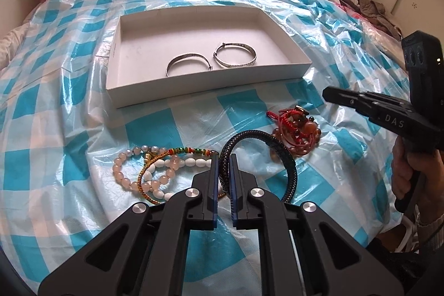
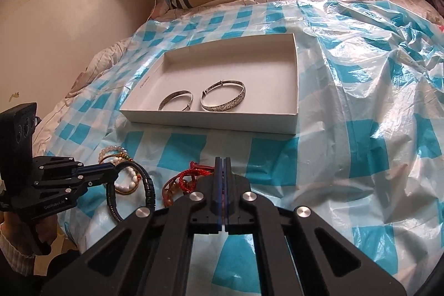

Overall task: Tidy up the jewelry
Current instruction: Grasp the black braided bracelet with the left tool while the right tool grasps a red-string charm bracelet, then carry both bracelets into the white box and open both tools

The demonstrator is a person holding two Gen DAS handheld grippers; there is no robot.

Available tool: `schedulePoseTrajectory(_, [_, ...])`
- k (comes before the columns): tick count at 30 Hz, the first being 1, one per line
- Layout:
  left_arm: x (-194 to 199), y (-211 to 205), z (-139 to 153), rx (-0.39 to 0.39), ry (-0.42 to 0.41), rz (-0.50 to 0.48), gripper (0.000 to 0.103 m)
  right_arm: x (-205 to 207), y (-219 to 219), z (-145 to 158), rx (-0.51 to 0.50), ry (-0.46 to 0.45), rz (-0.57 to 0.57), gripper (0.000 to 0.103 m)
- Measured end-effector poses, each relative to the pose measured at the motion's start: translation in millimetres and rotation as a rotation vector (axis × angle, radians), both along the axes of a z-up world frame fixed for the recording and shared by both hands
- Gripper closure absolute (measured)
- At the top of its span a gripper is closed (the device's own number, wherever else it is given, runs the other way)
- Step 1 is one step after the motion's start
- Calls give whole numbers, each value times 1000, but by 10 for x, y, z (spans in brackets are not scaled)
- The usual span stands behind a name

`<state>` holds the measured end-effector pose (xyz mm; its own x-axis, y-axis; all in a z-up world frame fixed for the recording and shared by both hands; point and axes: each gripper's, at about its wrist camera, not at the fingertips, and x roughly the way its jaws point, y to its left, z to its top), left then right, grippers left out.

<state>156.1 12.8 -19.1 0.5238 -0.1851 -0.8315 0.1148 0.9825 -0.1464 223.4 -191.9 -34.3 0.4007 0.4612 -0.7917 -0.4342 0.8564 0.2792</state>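
Black braided bracelet [image 1: 258, 157] pinched between left gripper [image 1: 224, 165] pads, above checked plastic sheet [image 1: 55, 129] beside beaded bracelets [image 1: 149, 171]. Right gripper [image 2: 222, 165] closed, empty, over red cord bracelet [image 2: 188, 176]. Two silver bangles [image 1: 211, 60] inside white box [image 1: 194, 90].

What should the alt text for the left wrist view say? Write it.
The left gripper is shut on a black braided bracelet on a blue-checked plastic sheet, beside bead bracelets and a red cord bracelet. Beyond, a white box holds two silver bangles. The right gripper is shut, empty.
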Motion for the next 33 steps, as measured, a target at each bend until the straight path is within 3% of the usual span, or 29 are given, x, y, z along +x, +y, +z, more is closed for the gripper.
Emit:
schedulePoseTrajectory(1, [-3,8,17,-1,-4,2,97,26,0,-47,1,21,-1,101])
schedulePoseTrajectory(2, [-2,16,27,-3,-5,4,97,47,-7,-94,7,44,-2,95])
schedulePoseTrajectory(3, [2,24,32,-2,-5,6,97,65,-27,-136,20,61,-6,64])
schedulePoseTrajectory(4, [3,31,30,-1,-5,8,97,77,-35,-169,33,67,-13,52])
schedulePoseTrajectory(5, [4,39,23,-1,-4,10,97,97,-28,-212,34,77,-14,49])
schedulePoseTrajectory(7, [10,53,4,-1,-1,12,97,124,-3,-272,15,82,-17,51])
schedulePoseTrajectory(9, [20,60,-20,-2,3,13,97,175,8,-363,-6,91,-27,68])
schedulePoseTrajectory(11, [24,63,-42,-4,6,14,97,196,34,-449,-4,108,-14,75])
schedulePoseTrajectory(14, [29,51,-62,-5,8,13,97,91,246,-452,-107,52,62,82])
schedulePoseTrajectory(15, [32,48,-62,-6,7,14,97,61,281,-423,-113,38,76,89])
schedulePoseTrajectory(33, [-32,71,144,-27,-31,24,97,-74,-100,219,204,-14,20,89])
